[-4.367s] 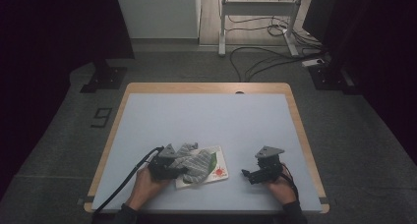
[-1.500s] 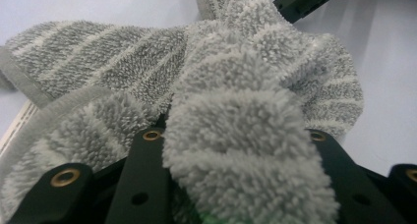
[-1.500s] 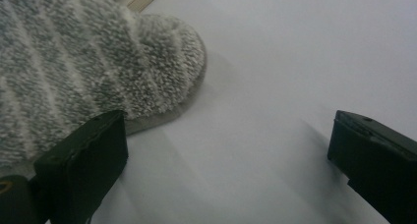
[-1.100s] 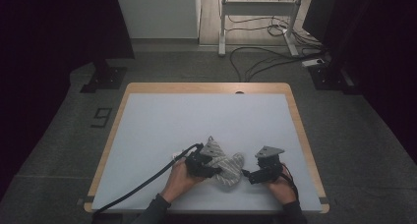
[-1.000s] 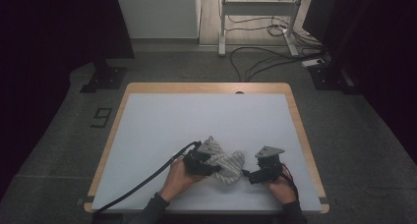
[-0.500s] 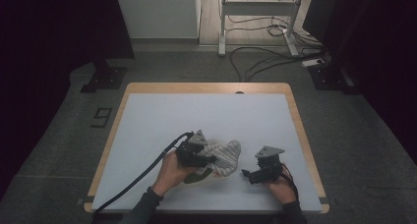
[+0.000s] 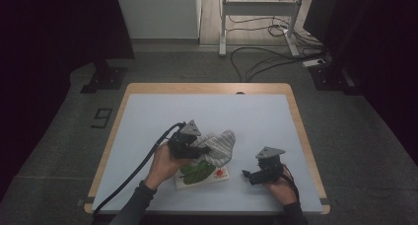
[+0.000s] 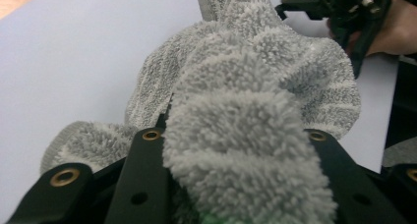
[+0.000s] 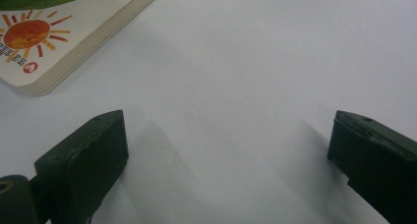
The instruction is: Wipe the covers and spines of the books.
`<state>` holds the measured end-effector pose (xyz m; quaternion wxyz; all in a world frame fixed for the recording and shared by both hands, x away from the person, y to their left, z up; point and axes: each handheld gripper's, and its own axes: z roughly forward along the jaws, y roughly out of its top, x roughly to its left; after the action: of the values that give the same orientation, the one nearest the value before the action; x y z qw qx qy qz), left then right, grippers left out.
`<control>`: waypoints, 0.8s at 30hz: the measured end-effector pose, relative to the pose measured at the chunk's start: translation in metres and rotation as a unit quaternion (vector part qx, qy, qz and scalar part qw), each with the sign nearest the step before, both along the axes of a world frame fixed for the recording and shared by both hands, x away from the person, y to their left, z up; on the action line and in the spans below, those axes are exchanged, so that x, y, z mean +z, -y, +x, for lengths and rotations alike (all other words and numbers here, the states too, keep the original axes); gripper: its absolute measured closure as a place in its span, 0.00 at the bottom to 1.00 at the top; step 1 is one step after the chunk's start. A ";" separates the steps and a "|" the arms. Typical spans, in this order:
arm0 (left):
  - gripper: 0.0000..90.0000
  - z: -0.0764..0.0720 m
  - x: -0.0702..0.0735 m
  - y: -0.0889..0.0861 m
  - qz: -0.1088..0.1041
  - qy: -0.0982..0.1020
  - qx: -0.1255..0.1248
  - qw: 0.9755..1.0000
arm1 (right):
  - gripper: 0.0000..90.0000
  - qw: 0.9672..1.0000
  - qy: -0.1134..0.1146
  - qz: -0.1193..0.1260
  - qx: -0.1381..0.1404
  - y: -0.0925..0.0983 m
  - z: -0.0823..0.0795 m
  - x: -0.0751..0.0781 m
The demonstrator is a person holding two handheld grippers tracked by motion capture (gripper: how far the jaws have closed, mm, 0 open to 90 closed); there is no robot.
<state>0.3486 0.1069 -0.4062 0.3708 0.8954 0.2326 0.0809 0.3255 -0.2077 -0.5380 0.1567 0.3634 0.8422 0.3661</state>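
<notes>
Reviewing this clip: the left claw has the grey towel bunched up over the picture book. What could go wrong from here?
1. The left claw pinches only a thick fold of the grey towel; the rest hangs loose, so it might slip free or unfold unevenly.
2. The towel's hanging end drapes over the picture book and could drag it across the table.
3. The right claw rests open on the table near the book's corner; the two claws could bump.

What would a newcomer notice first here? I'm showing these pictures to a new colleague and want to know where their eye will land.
Most likely the fluffy grey towel, bunched between the jaws of the left gripper near the table's front middle. Just beneath it lies a picture book with green leaves and a red sun on its cover. To the right, the right gripper rests open on the pale table, holding nothing.
</notes>
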 end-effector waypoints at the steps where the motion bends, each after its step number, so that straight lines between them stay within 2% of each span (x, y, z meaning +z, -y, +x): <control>1: 0.71 0.000 0.001 -0.001 0.001 0.000 0.003 1.000 | 0.01 1.000 0.000 0.000 0.001 0.000 0.000 0.000; 6: 0.70 0.004 0.006 -0.012 0.013 0.010 0.016 1.000 | 0.01 1.000 0.001 -0.001 0.001 0.000 0.000 0.000; 12: 0.70 0.006 0.011 -0.028 0.014 0.015 0.038 0.999 | 0.01 1.000 0.000 -0.001 0.001 0.000 0.000 0.000; 24: 0.70 0.014 0.008 -0.062 0.023 0.017 0.084 0.996 | 0.01 1.000 0.002 -0.001 0.001 0.000 0.000 0.000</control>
<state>0.3631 0.1693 -0.3978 0.3460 0.8793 0.2992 0.1323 0.3255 -0.2078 -0.5380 0.1581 0.3621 0.8424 0.3664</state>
